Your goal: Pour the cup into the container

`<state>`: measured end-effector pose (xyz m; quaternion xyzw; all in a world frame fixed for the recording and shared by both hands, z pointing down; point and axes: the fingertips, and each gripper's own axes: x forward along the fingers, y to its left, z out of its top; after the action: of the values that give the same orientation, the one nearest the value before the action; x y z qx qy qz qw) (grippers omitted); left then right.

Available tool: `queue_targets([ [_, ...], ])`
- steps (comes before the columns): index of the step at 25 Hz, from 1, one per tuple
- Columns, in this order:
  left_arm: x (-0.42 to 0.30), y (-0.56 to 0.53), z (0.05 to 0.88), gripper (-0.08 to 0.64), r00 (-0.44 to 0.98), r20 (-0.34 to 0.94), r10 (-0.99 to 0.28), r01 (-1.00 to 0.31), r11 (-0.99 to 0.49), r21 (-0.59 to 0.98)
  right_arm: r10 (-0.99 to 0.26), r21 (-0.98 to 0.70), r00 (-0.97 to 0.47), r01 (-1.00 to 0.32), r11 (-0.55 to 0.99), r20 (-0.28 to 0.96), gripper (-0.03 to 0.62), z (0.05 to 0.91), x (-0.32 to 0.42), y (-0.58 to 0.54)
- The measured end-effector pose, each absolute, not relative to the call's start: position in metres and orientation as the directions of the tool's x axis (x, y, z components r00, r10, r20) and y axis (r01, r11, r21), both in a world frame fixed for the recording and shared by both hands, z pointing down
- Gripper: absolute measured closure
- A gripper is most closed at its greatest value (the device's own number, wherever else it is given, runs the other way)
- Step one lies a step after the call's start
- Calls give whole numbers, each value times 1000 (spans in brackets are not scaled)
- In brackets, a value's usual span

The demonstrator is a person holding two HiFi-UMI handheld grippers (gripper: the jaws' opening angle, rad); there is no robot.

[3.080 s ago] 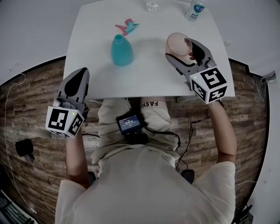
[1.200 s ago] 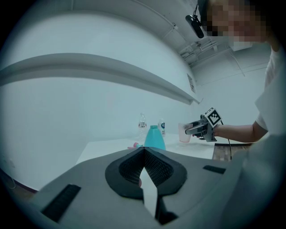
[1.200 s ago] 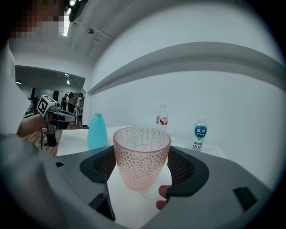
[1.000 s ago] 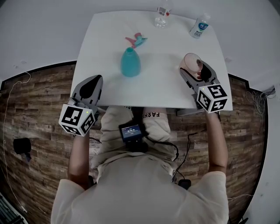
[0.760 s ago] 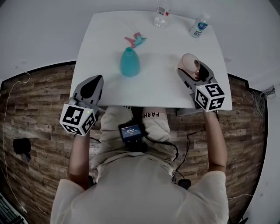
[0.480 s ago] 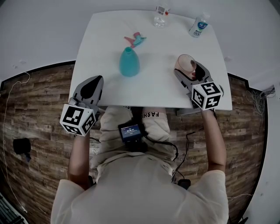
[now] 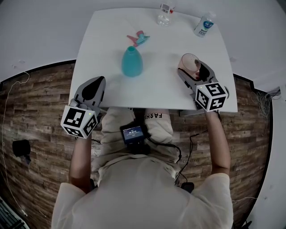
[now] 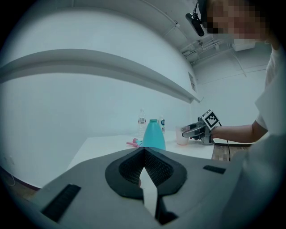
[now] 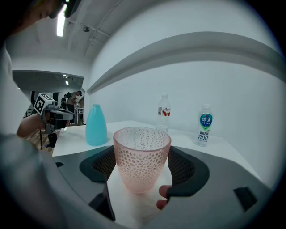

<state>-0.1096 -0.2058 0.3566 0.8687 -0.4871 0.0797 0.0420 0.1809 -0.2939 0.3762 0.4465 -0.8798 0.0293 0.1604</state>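
White worktop (image 7: pixel 156 85) on wood-plank floor (image 7: pixel 35 116); over the worktop, right tool (image 7: pixel 191 68) clamps pink cup (image 7: pixel 187 61); left tool (image 7: pixel 95 80) closed, empty, at its near corner.

Cup (image 7: pixel 187 62): we count one
Teal container (image 7: pixel 131 62): one
Spray head (image 7: pixel 139 38): one
Small bottles (image 7: pixel 165 13) (image 7: pixel 202 23): two
Bench (image 7: pixel 156 87): one

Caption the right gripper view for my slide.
Right tongs clamp the pink dimpled cup; teal bottle stands left on the white table.
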Motion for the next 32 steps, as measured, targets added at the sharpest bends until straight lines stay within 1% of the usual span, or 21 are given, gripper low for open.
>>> queue_targets([
  [3,-111,-207,356,549,508,172,-844,-857,-515,0,-774,112,-563,-783,612,289,229,375,178,-294],
  [4,-111,-208,355,549,507,167,-846,-858,-514,1,-776,130,-566,-778,614,278,217,373,178,-294],
  [6,-112,-208,352,549,504,154,-850,-861,-509,2,-784,172,-566,-771,613,256,148,369,177,-291],
  [8,-116,-208,349,549,488,137,-862,-870,-492,1,-789,183,-572,-771,610,223,123,361,176,-286],
  [15,-128,-206,342,546,460,76,-885,-888,-460,12,-823,76,-560,-820,567,95,123,323,189,-270],
  [20,-126,-203,343,520,467,62,-882,-884,-466,25,-820,81,-573,-817,572,12,126,299,187,-248],
  [21,-125,-202,344,514,470,63,-880,-883,-469,28,-819,92,-573,-816,570,-5,134,296,186,-241],
  [24,-124,-200,345,500,477,64,-877,-879,-476,32,-829,132,-558,-825,549,-37,251,291,183,-222],
  [25,-123,-199,346,497,478,63,-876,-878,-477,34,-833,145,-551,-828,541,-37,280,291,183,-217],
  [29,-120,-195,344,492,485,54,-873,-874,-484,34,-850,206,-526,-835,510,-24,307,293,180,-201],
  [32,-117,-191,344,492,488,48,-871,-873,-487,33,-860,244,-510,-836,492,-16,308,296,179,-192],
])
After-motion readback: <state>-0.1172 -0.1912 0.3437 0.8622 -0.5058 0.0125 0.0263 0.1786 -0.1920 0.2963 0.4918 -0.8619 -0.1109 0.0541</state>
